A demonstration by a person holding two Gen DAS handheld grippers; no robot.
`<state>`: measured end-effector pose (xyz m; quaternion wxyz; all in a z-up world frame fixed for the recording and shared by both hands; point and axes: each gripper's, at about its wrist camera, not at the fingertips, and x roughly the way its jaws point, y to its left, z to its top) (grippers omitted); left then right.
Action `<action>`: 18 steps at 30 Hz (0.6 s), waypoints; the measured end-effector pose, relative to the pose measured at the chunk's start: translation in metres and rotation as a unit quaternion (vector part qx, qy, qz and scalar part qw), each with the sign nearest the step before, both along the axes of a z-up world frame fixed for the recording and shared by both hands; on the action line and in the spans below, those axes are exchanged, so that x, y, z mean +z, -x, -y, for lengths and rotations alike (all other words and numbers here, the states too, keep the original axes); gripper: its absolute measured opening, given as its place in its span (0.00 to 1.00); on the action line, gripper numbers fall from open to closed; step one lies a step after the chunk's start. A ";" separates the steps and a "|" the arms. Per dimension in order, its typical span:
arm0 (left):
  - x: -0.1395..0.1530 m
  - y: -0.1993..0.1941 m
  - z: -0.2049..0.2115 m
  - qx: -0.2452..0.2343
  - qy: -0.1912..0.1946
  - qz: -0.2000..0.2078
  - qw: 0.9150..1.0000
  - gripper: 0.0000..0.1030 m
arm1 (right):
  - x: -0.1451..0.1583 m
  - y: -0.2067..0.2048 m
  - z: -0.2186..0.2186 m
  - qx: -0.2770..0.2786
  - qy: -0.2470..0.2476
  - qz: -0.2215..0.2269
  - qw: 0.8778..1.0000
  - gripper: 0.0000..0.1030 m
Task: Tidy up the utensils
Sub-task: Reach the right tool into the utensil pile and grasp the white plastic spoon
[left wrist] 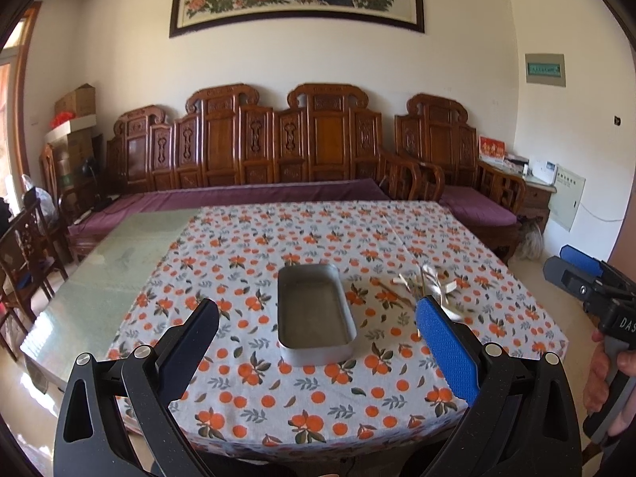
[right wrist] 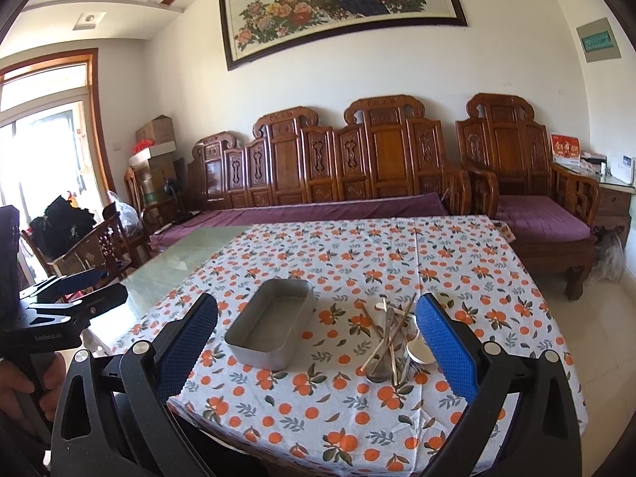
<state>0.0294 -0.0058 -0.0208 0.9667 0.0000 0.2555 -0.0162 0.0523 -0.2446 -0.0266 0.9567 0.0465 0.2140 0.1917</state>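
On orange-print tablecloth (right wrist: 357, 246): metal tray (right wrist: 270, 334); carved sofa (right wrist: 338, 175) behind.

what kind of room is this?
Likely a home living room: a carved wooden sofa with purple cushions along the wall, a framed peacock painting above it, and a table under an orange-print tablecloth.

Carved wooden sofa (left wrist: 254, 151) under a peacock painting (right wrist: 342, 4), white walls.
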 end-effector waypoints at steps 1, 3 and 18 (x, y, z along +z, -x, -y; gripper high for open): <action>-0.004 -0.004 0.000 -0.003 0.001 -0.006 1.000 0.93 | -0.004 -0.004 0.002 -0.001 0.002 -0.004 1.000 0.97; -0.012 -0.010 0.002 -0.009 0.003 -0.015 1.000 0.93 | -0.011 -0.011 0.005 -0.003 0.005 -0.011 1.000 0.95; -0.062 -0.067 0.006 -0.053 0.000 -0.099 0.994 0.93 | -0.071 -0.097 0.031 -0.031 0.036 -0.080 0.996 0.68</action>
